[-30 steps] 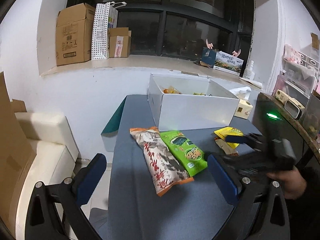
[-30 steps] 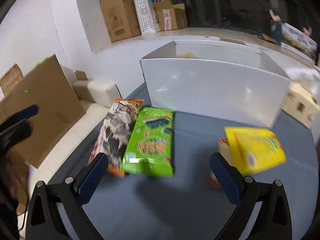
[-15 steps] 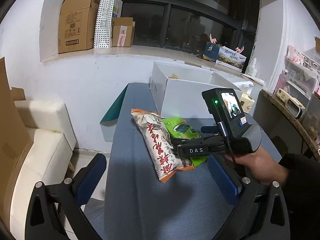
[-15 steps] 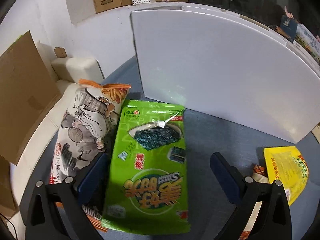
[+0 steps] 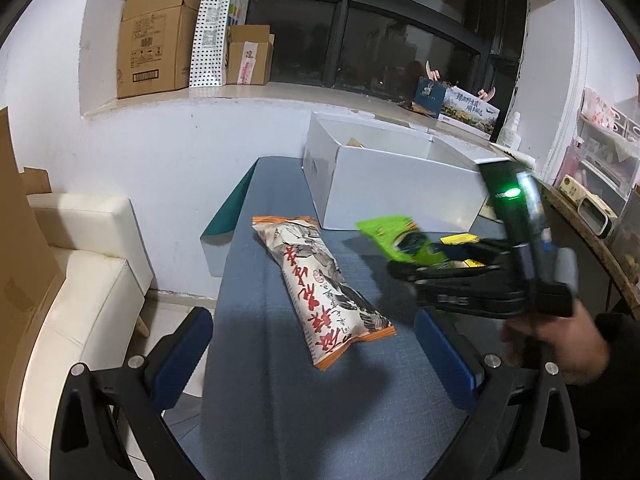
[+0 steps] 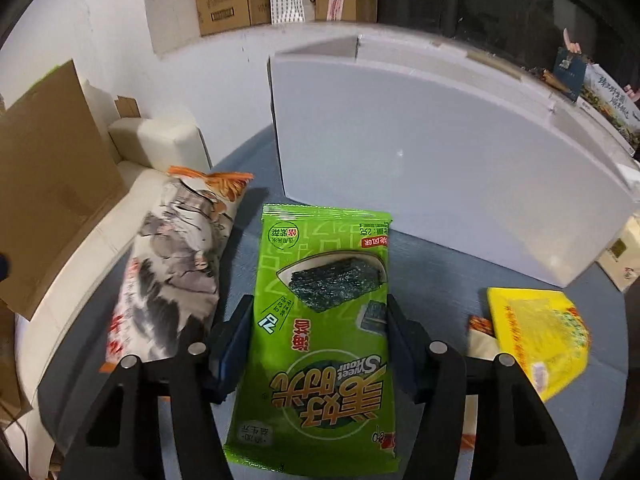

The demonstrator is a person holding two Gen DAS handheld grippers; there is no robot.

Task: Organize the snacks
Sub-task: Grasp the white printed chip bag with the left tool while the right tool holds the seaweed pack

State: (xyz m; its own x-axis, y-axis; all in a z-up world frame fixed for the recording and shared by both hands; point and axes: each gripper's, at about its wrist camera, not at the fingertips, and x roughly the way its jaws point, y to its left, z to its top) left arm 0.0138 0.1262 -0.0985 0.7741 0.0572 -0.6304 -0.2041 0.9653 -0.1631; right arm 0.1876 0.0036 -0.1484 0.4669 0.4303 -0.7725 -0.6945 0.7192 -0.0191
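Right claw [image 6: 320,344] closing on the green seaweed packet [image 6: 320,320] — lifted edgewise for the white box [image 6: 440,152]; left claw [image 5: 316,348] wide open, empty.

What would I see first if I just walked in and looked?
The bright green seaweed packet jumps out, caught between the closing pads of the right tool, in front of the big white box. Beside it on the blue table lies a long orange-edged snack bag.
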